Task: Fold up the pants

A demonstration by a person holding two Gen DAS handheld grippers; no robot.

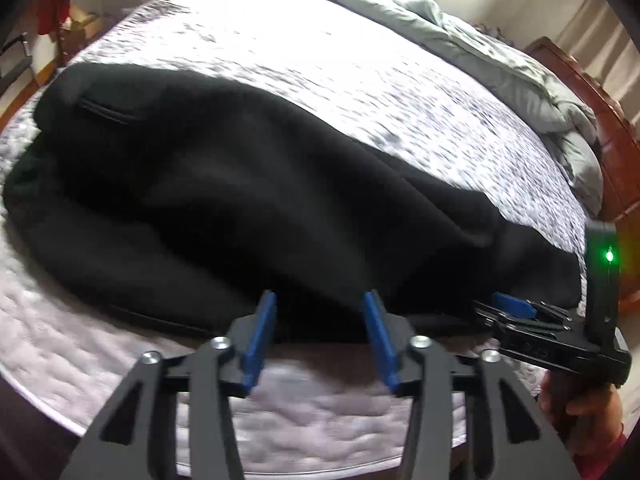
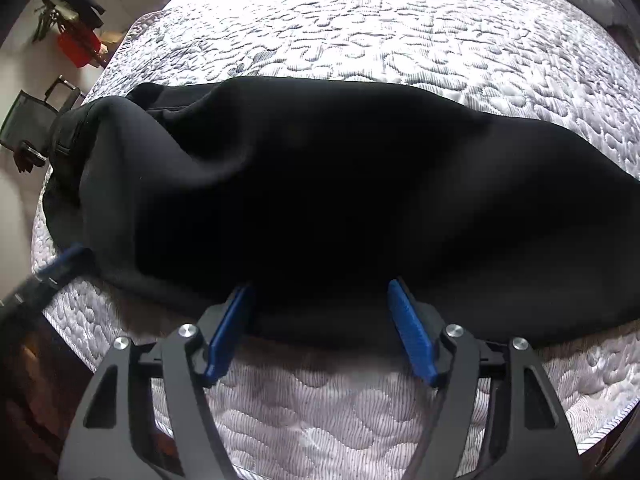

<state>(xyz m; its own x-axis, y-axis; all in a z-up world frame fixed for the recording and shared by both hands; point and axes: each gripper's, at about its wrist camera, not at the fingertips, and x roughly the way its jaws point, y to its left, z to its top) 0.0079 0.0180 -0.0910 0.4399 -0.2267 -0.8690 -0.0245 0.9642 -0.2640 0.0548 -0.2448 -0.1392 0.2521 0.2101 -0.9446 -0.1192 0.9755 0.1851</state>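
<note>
Bed: quilted white mattress (image 2: 400,32); grey duvet (image 1: 500,52) at 1 o'clock.
Pants: black pants (image 2: 340,200) lie across the mattress.
Left gripper (image 1: 320,308): jaws spread, nothing between.
Right gripper (image 2: 320,300): jaws spread, nothing between.

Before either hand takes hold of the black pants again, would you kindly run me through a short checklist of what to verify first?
1. Left tongs free of cloth: ok, the blue pads stand apart with nothing pinched.
2. Right tongs free of cloth: ok, open, at the near edge of the pants.
3. Pants fully on the mattress: ok, they lie lengthwise near the front edge.
4. Cloth flat: not ok, a raised ridge and bunching show toward the waist end.
5. Layers aligned along the near edge: cannot tell, the black fabric hides the seams.
6. Grey duvet clear of the pants: ok, it lies at the far side.
</note>
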